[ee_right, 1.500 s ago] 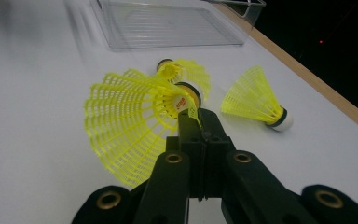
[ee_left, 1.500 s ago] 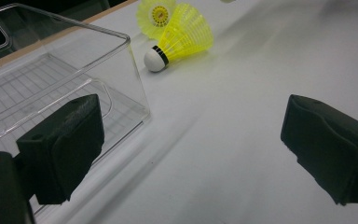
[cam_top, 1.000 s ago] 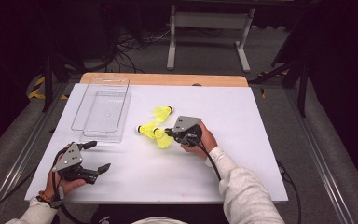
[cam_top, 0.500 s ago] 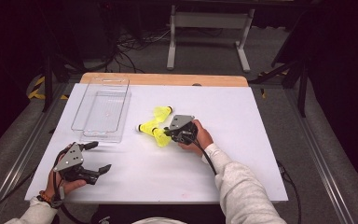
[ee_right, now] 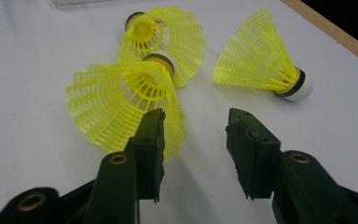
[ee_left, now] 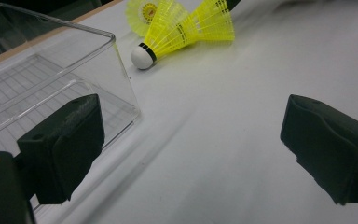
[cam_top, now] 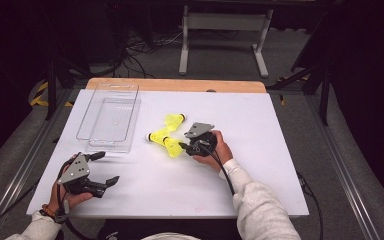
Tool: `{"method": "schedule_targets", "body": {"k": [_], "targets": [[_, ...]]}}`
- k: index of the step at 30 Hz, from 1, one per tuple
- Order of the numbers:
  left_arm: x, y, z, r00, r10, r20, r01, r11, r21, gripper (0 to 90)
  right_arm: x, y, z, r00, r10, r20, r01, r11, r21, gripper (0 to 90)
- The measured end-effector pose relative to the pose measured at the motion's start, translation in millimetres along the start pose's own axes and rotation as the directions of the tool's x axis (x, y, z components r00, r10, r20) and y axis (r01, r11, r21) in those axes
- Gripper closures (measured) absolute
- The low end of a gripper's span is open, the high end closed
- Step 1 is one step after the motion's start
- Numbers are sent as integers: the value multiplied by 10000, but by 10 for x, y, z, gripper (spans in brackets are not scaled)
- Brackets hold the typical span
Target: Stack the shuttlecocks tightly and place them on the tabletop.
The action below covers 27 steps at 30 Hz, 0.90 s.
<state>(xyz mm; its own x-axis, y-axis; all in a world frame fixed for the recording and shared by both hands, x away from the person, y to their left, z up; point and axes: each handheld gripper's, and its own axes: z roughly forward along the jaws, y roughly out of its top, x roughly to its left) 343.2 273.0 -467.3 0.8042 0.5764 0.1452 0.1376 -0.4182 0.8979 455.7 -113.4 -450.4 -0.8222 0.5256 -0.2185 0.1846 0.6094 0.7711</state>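
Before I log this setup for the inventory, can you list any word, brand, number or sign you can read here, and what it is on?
No readable text anywhere.
Shuttlecocks: yellow skirts and a dark band by the cork, no print legible.
Clear box: ribbed floor, no label.
Right gripper and left gripper: plain black jaws, no markings.
Yellow-black stripes on the floor left of the table: a hazard marking, no words.

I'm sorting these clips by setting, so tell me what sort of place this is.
Probably a lab or studio recording station: a white-topped table in a dark room, loose cables on the grey floor, a metal stand behind.
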Motion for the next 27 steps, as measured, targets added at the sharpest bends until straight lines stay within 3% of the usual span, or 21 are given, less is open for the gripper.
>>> {"method": "schedule_targets", "body": {"k": [2,7,11,15,16,19,23,27], "targets": [[3,0,6,10000,20,-5,-20,10000,25,72,67,-28,-135,9993,352,127,-351,9993,-121,603],[-10,15,-3,9999,114,-54,-115,9999,-16,75,338,57,-344,9991,22,-418,-29,9999,-162,649],[-17,15,1,9999,101,-15,-101,9999,-13,75,522,107,-264,9981,-57,-608,68,9998,176,635],[-23,19,-2,9999,132,-54,-132,9999,-15,75,553,143,-149,9978,434,-510,-419,9987,290,562],[-22,19,-2,9999,138,-64,-138,9999,-8,75,548,166,-68,9942,828,-691,-809,9963,300,545],[-14,12,4,10000,62,-19,-62,10000,-1,75,482,183,-12,9859,1273,-1083,-1263,9919,160,534],[-12,11,1,10000,50,-8,-50,10000,-18,75,391,199,51,9764,1936,-959,-1909,9809,366,537],[-11,10,1,10000,52,24,-52,10000,0,76,447,230,141,9782,1878,-884,-1817,9807,725,552]]}}
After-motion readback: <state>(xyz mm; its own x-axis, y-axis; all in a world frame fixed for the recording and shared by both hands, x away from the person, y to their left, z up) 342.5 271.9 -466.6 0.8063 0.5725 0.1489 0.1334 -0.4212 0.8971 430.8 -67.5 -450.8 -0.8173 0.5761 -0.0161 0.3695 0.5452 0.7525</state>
